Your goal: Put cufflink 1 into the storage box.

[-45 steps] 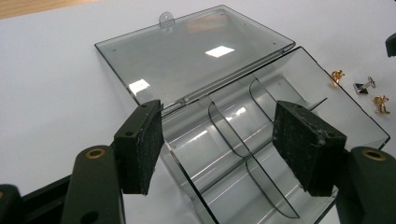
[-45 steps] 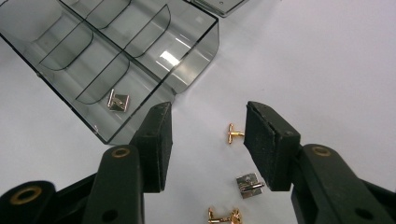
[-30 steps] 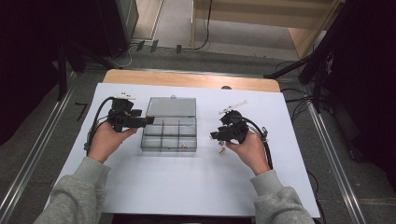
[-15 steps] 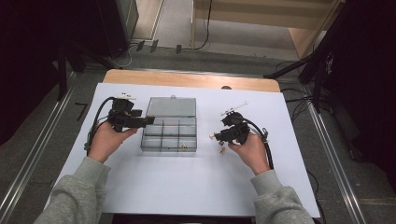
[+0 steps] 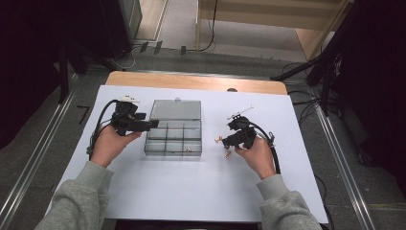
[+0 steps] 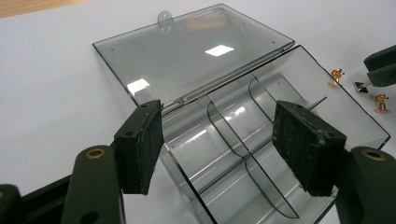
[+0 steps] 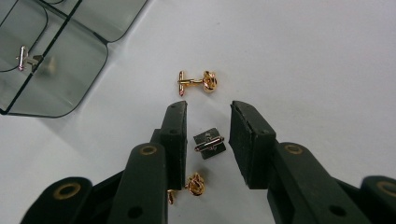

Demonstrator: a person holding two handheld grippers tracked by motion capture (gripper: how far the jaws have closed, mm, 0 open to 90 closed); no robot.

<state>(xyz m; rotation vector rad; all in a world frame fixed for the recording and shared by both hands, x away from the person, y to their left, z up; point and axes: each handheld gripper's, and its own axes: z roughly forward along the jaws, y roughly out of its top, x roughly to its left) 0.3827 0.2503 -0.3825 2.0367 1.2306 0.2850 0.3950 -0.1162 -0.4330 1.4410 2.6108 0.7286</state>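
Four cufflinks [image 7: 209,142] — one inside box [image 7: 56,88].

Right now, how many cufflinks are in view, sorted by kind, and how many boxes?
Gold knot cufflinks: 2, one beyond the right gripper, one by its near jaw
Dark square cufflink between the jaws, pads not touching: 1
Cufflink in the box: 1
Clear compartment box, lid open: 1
Total: 5

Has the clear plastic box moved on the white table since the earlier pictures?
No. The clear box lies at the same spot, its open lid toward the wooden table edge, as before.
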